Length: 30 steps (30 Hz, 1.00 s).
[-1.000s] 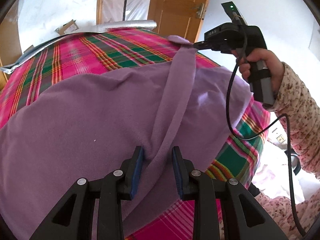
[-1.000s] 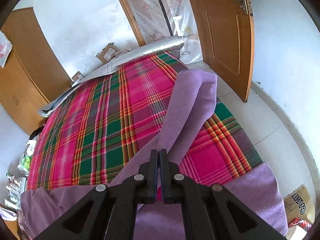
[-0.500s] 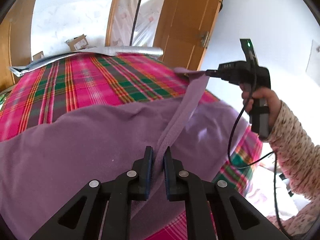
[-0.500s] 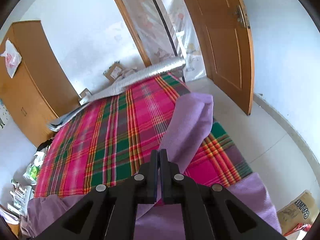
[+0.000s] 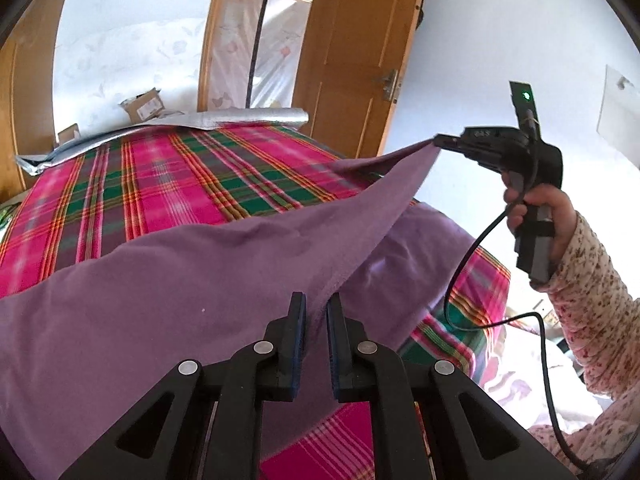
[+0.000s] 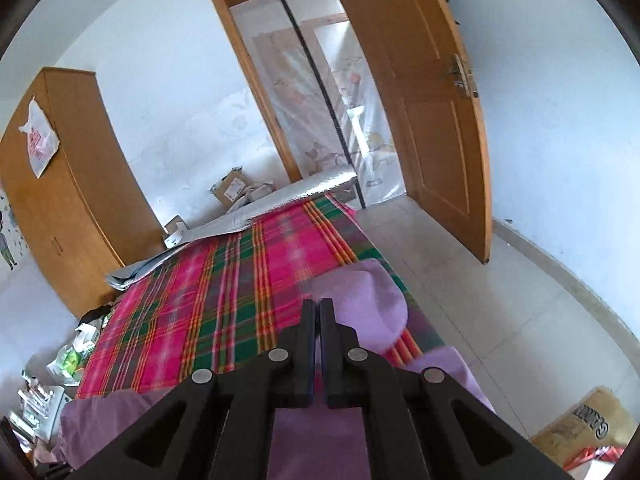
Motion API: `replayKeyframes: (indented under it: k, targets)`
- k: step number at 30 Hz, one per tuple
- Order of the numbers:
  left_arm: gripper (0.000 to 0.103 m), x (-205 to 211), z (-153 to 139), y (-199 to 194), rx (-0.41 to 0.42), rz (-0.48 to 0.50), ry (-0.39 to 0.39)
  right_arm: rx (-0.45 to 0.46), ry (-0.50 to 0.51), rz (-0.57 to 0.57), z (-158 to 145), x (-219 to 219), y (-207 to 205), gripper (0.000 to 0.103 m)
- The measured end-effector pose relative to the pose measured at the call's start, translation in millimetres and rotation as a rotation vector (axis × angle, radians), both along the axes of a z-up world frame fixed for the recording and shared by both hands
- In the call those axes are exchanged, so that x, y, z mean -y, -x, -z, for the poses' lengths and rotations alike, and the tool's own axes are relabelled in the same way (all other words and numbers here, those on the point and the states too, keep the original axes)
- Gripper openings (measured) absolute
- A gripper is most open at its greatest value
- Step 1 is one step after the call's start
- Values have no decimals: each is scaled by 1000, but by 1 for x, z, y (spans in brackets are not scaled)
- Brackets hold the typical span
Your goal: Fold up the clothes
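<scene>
Left tongs [image 5: 316,312] had just closed, pinching soft purple fleece garment [image 5: 168,292] at near fold. Garment lay across near end of pink-green plaid bed cover [image 5: 160,184], corner lifted toward 2 o'clock. Right tongs [image 5: 438,140] clamped that corner; edge stretched taut between both, likely to carry fold over. Silver foil mat [image 5: 240,118] at 12 o'clock, orange wooden door [image 5: 352,52] beyond; nothing blocking.

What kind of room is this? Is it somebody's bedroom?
Most likely a bedroom at home. A bed with a plaid cover fills the room, a tall wooden wardrobe stands against the wall, and a wooden door stands open onto a tiled floor.
</scene>
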<state>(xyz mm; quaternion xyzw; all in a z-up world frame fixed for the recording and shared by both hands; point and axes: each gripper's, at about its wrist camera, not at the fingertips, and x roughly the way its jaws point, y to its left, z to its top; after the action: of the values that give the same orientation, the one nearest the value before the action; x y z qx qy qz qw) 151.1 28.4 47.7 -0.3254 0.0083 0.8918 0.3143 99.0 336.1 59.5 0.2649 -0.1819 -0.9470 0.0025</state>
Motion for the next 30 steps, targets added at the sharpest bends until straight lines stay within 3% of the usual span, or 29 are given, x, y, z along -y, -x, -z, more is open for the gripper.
replayKeyframes:
  k: [6,12,23,25,30]
  targets:
    - [11,-4,1,-16,-12,36,6,14,38,29,18,-15,-30,2]
    - [10,-8,17,-14,50,47,10,62,83,61,47,-24,-50,2]
    - [25,-48,48,-13,70,136,197,108,123,73,68,-35,-54,2]
    - [25,-51,53,-9,73,110,240,116,126,72,71,-35,-55,2]
    - [26,-49,53,-5,76,87,239,124,136,71,73,-37,-56,2]
